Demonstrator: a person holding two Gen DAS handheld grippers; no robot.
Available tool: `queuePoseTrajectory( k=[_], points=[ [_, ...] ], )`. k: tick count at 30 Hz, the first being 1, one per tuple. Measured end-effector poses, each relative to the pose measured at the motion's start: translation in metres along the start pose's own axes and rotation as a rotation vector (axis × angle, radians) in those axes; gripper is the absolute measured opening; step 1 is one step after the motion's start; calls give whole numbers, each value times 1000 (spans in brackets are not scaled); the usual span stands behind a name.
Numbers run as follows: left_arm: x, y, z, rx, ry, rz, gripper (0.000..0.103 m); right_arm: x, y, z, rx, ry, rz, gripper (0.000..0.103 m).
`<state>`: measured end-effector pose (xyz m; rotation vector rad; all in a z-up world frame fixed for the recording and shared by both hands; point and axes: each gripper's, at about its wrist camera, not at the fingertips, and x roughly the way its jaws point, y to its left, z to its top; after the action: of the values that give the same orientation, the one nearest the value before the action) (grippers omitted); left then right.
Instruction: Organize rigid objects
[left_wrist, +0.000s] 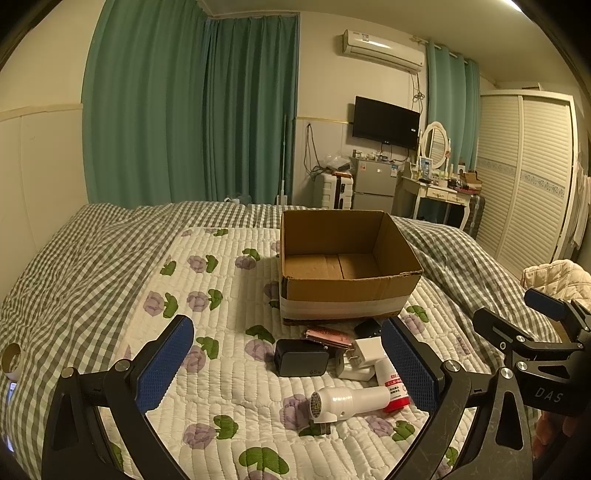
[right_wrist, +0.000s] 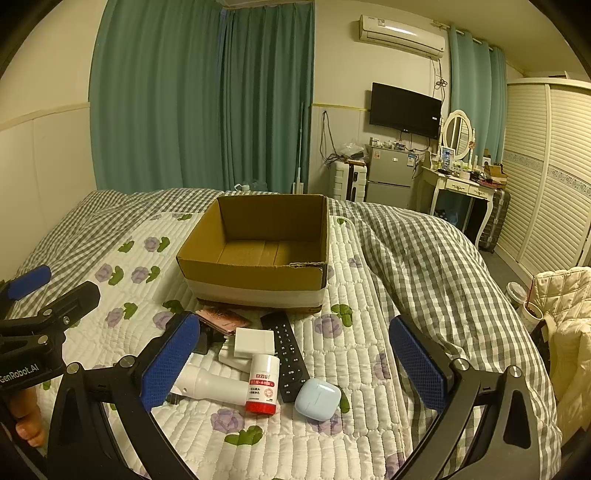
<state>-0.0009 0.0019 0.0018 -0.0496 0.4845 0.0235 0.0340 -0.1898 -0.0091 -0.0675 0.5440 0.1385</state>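
1. We hold both grippers low over the bed; the left gripper (left_wrist: 286, 363) and the right gripper (right_wrist: 293, 363) each have their jaws spread wide with nothing between the pads
2. Nearest to us lies a cluster of small hard things on the quilt (right_wrist: 354, 369), and the white handheld device (left_wrist: 351, 400) lies on its side with its long axis running left to right across our reach
3. Just beside it stands the red-capped white bottle (right_wrist: 263, 384), tipped over with its length pointing away from us; in the right wrist view it sits almost centred between the right jaws, so we judge the right hand better placed for it
4. Touching or nearly touching the bottle are the black remote (right_wrist: 290, 356), lying lengthwise away from us, and the pale blue earbud case (right_wrist: 317, 398) at its near end
5. The black charger block (left_wrist: 301, 357) lies towards the left gripper, with the white adapter (right_wrist: 254, 342) and the pink wallet (right_wrist: 221, 319) crowded behind
6. The crowding is the hazard: closing on one item may nudge its neighbours
7. Beyond the pile stands the open cardboard box (right_wrist: 255, 275), apparently empty, where we judge everything should go
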Motion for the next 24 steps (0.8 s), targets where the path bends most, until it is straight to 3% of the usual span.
queuePoseTrajectory(
  k=[24],
  points=[
    [1,2,-5,-4,4,0,103,1,-2,-2,3,6,4,103]
  ],
)
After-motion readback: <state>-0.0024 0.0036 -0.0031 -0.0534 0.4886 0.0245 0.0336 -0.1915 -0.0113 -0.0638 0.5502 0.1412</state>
